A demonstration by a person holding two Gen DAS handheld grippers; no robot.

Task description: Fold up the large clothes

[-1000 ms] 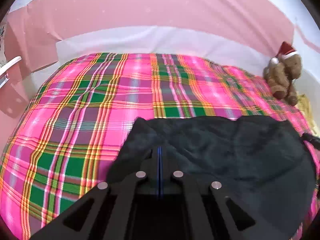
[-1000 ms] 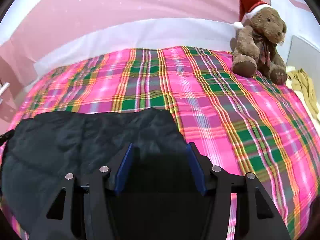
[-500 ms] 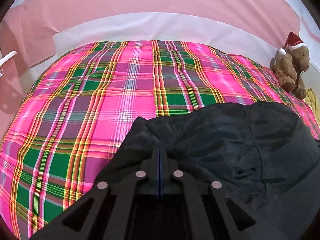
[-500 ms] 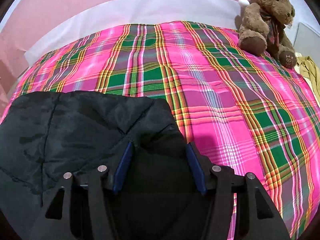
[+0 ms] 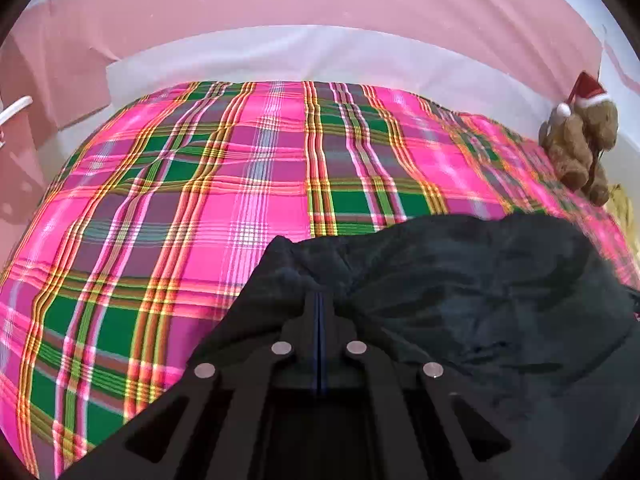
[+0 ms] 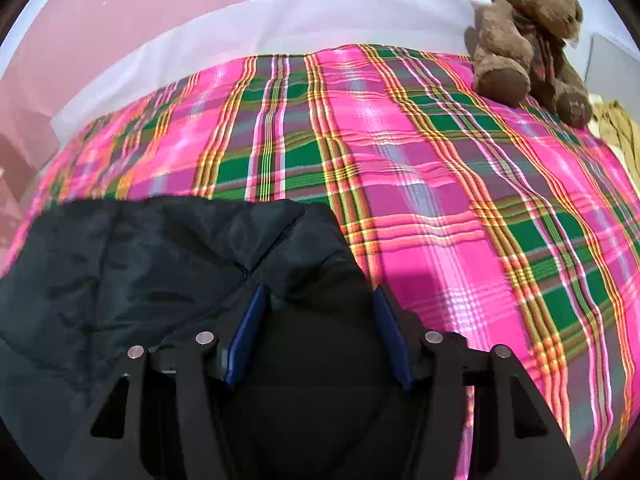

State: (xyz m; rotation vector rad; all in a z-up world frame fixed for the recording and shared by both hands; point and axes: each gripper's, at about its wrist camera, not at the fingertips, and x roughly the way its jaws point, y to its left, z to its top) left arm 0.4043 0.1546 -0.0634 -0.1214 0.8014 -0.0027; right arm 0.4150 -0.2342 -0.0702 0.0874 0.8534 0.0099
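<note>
Black, padded and slightly shiny, the jacket (image 5: pixel 480 300) now covers less of the pink plaid bedspread (image 5: pixel 200 208) than half a second ago; its far edge has drawn nearer in both views, so a fold toward the near side seems underway. The left gripper (image 5: pixel 320 300) has its fingers pressed together on a bunched corner of the fabric. The right gripper (image 6: pixel 320 300) stands spread wide, jacket cloth lying slack between its blue pads (image 6: pixel 248 328); whether they grip it I cannot tell. A teddy bear (image 6: pixel 528 32) sits far right.
</note>
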